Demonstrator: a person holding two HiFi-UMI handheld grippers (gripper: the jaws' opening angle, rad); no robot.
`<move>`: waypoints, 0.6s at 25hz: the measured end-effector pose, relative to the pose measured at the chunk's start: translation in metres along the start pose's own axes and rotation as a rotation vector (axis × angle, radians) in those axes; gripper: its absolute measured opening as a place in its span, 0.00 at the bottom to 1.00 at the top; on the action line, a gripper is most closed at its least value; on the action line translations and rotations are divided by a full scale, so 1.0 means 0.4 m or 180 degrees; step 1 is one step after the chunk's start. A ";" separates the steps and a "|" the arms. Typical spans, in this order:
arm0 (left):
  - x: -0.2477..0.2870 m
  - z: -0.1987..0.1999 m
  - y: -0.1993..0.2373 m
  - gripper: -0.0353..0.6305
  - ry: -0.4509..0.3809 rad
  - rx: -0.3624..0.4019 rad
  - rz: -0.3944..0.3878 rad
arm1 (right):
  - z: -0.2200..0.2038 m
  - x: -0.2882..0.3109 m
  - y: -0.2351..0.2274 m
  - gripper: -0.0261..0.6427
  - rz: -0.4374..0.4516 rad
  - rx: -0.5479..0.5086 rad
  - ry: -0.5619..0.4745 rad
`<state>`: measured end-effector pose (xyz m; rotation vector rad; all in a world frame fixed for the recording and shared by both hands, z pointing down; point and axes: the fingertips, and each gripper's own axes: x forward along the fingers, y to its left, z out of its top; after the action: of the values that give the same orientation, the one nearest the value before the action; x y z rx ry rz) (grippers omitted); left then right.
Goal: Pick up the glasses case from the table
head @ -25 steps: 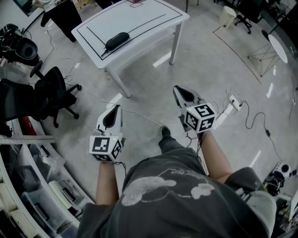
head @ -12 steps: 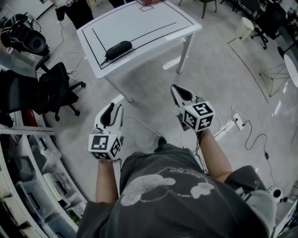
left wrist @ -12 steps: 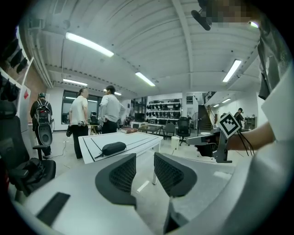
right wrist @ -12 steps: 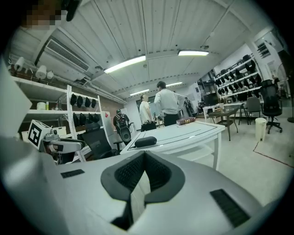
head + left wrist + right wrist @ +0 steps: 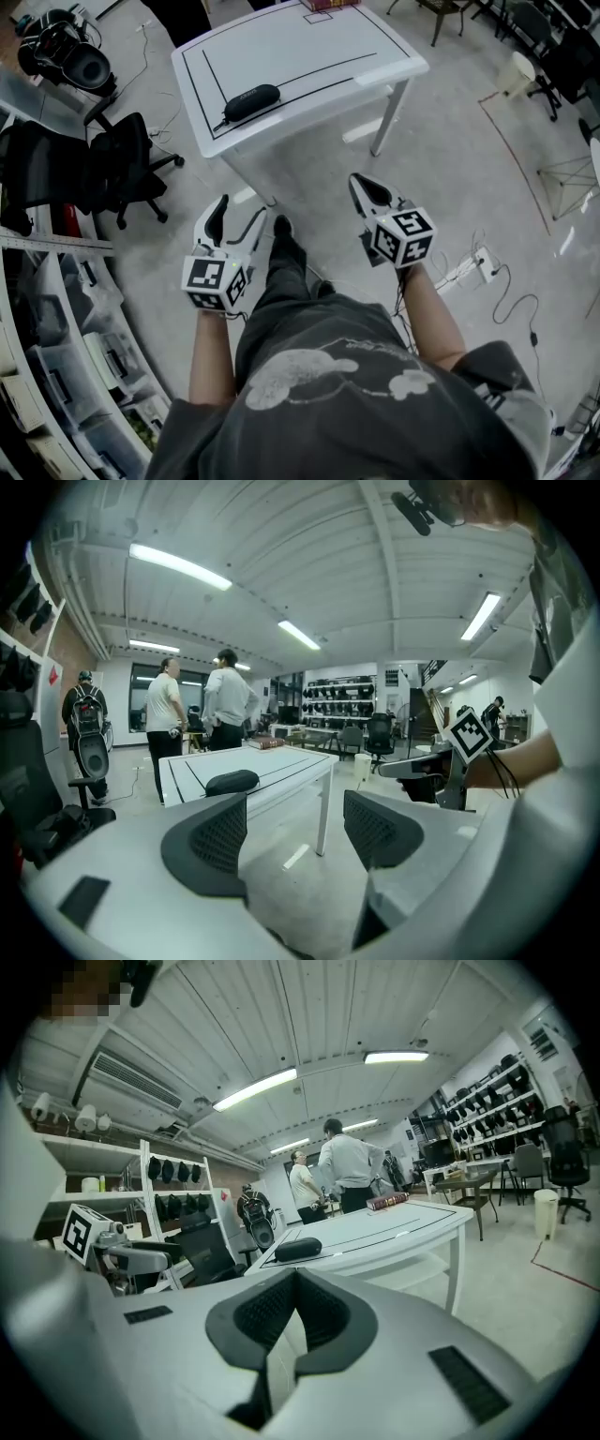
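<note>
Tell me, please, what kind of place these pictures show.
Probably a lab or workshop: a white table marked with black lines, black wheeled office chairs, and storage shelves with plastic bins.

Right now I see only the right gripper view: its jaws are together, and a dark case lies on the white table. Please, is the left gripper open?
Observer: Yes. In the left gripper view, the left gripper has its jaws apart and opening, with nothing between them.
Operator: Thank you. Is there something on the floor that I should avoid?
Observer: In the head view, a white power strip with cables lies on the floor, to the right of the right gripper.
</note>
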<state>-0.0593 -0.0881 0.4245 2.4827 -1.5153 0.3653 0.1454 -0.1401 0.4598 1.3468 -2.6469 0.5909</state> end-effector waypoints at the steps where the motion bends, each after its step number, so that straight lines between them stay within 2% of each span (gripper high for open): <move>1: 0.014 0.003 0.008 0.52 0.0006 0.0008 -0.0011 | 0.003 0.009 -0.007 0.04 -0.0009 -0.0001 0.0001; 6: 0.110 0.029 0.059 0.56 0.0011 0.0046 -0.0088 | 0.043 0.050 -0.067 0.04 -0.0129 -0.0018 -0.0032; 12: 0.278 0.045 0.158 0.60 0.0159 0.0289 -0.0146 | 0.091 0.140 -0.169 0.04 -0.0290 -0.0067 -0.0001; 15: 0.365 0.054 0.217 0.61 0.0213 0.0315 -0.0177 | 0.111 0.215 -0.213 0.04 -0.0344 -0.0072 0.0048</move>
<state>-0.0701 -0.2564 0.4547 2.5539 -1.4324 0.5202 0.1650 -0.2672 0.4671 1.4619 -2.5414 0.5537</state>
